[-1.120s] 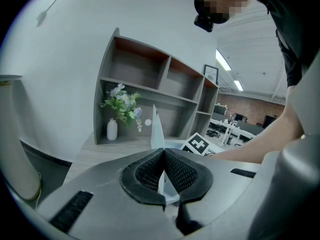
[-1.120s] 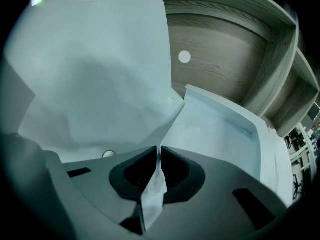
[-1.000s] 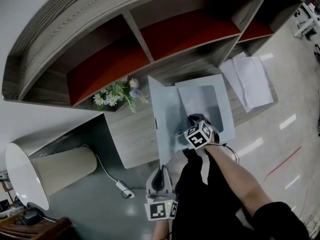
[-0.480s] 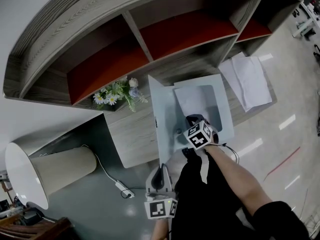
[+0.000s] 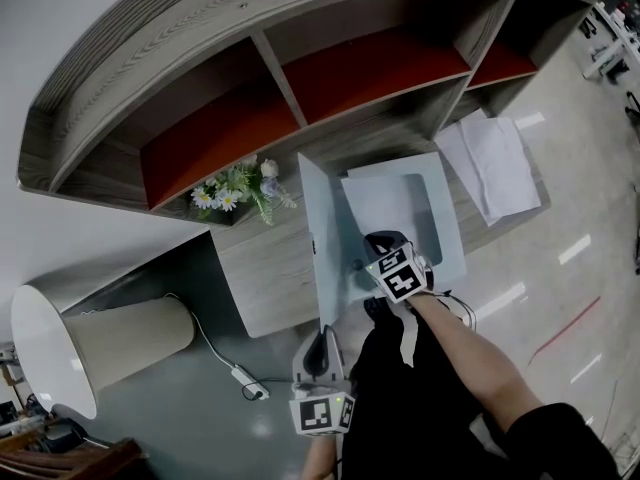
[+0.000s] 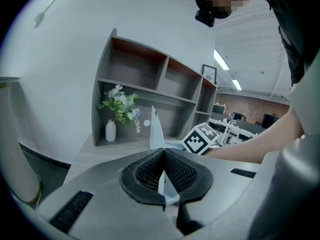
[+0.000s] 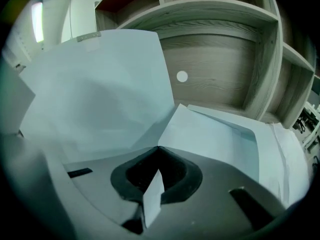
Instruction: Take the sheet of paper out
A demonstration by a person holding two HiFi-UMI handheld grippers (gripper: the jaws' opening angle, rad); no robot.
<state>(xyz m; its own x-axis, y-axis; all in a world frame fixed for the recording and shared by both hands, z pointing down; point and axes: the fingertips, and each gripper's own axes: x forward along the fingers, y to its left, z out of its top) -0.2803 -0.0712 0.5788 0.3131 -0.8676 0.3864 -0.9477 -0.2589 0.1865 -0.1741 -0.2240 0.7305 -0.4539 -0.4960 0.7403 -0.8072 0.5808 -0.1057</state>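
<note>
A wooden table (image 5: pixel 265 278) stands against a white wall and carries a shelf unit (image 5: pixel 300 28) with red back panels. A vase of flowers (image 5: pixel 235 188) sits at the unit's left end. A pile of loose papers (image 5: pixel 495 163) lies on the table's right end, and a lamp (image 5: pixel 90 343) stands to the near left, off the table.

A pale folder (image 5: pixel 450 238) lies open in the middle of the table. Its cover (image 5: pixel 325 248) stands upright on the left, with its near edge pinched in the closed left tongs (image 6: pixel 162 154).

The sheet of paper (image 5: pixel 385 203) rests on the folder's flat right leaf, turned slightly askew. The right tongs (image 7: pixel 157 149) are clamped shut on the sheet's near corner, and a strip of it sticks back between the pads (image 7: pixel 180 179).
</note>
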